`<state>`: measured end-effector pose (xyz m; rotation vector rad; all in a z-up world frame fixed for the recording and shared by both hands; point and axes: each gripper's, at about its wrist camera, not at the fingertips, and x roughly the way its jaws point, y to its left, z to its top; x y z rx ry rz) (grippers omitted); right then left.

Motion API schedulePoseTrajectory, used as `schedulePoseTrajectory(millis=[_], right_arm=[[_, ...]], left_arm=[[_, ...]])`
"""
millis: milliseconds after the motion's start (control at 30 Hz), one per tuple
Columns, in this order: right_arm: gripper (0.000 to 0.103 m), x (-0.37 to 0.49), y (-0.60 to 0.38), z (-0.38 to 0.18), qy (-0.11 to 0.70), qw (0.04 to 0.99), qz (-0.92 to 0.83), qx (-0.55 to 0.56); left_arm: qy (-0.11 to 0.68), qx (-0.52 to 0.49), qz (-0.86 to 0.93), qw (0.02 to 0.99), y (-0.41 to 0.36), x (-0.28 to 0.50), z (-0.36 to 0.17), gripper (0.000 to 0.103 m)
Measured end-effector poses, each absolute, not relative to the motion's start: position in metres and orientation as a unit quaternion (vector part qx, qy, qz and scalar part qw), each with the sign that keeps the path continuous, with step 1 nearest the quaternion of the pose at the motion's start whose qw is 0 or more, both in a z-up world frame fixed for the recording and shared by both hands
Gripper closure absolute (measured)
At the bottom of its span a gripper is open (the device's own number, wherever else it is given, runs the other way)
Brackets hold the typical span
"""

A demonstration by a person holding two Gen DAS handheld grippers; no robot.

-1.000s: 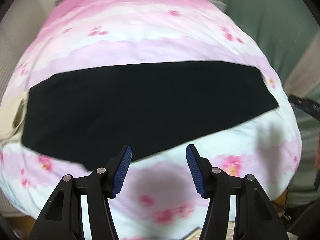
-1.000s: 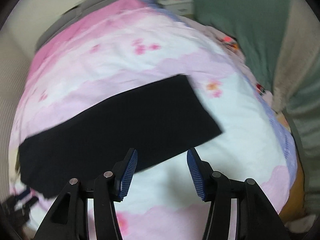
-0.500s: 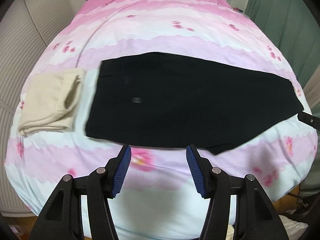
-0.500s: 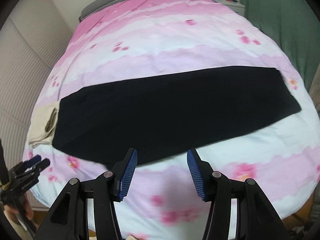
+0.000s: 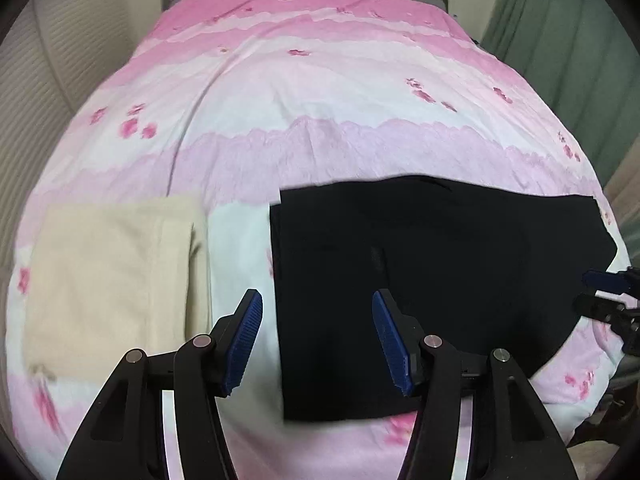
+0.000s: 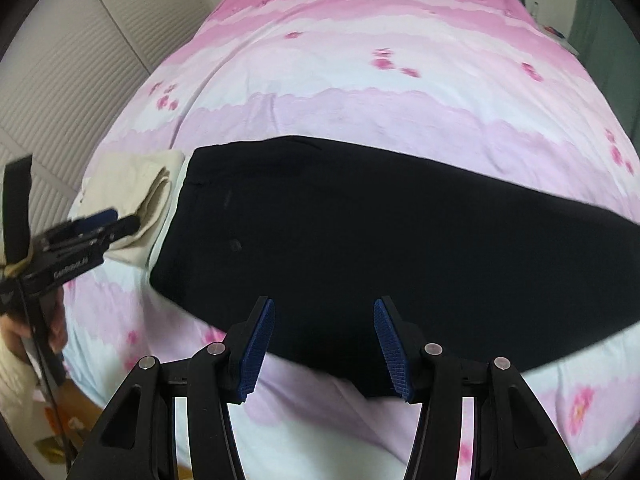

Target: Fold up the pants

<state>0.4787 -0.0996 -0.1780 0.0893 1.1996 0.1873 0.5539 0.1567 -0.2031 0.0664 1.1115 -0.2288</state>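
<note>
Black pants flat on a pink floral bed cover.
Left gripper and right gripper hover above them, jaws apart, holding nothing; a folded cream cloth lies beside the pants.

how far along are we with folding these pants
Done: beige pants lie folded on the bed cover. In hand: nothing; the left gripper and right gripper hover open above the black pants. Left: the black pants, halved lengthwise, still need cross folds.
</note>
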Motion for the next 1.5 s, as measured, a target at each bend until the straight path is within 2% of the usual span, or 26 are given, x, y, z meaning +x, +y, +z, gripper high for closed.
schedulePoseTrajectory(millis=[200,500,533,633,800,1067,1100,1133,1167,1333,1500], right_arm=[[0.05,0.529,-0.058,-0.197,0.58,0.807,0.097,0.044],[0.05,0.559,-0.027,-0.214,0.6,0.792,0.109,0.035],[0.05,0.56,-0.025,-0.216,0.603,0.789,0.108,0.034],[0.05,0.56,-0.024,-0.221,0.61,0.785,0.108,0.031],[0.05,0.559,-0.032,-0.224,0.615,0.78,0.105,0.041],[0.05,0.558,-0.039,-0.225,0.617,0.78,0.094,0.044],[0.05,0.559,-0.04,-0.224,0.616,0.781,0.091,0.042],[0.05,0.559,-0.041,-0.224,0.616,0.782,0.09,0.043],[0.05,0.56,-0.042,-0.223,0.615,0.782,0.089,0.044],[0.05,0.559,-0.044,-0.224,0.613,0.784,0.088,0.041],[0.05,0.556,-0.041,-0.224,0.612,0.785,0.092,0.033]], left_arm=[[0.556,0.003,-0.14,0.82,0.174,0.623,-0.237,0.047],[0.592,-0.048,-0.173,0.785,0.175,0.678,-0.277,0.048],[0.596,-0.049,-0.174,0.782,0.173,0.681,-0.28,0.05],[0.607,-0.065,-0.189,0.769,0.171,0.679,-0.281,0.071],[0.585,-0.116,-0.252,0.762,0.171,0.674,-0.261,0.072],[0.619,-0.175,-0.211,0.736,0.156,0.708,-0.308,0.072],[0.617,-0.164,-0.203,0.742,0.154,0.707,-0.308,0.076],[0.616,-0.151,-0.19,0.75,0.153,0.706,-0.306,0.093],[0.611,-0.139,-0.178,0.759,0.154,0.704,-0.301,0.095],[0.569,-0.163,-0.173,0.788,0.185,0.689,-0.273,0.095],[0.591,-0.129,-0.147,0.783,0.183,0.696,-0.294,0.095]])
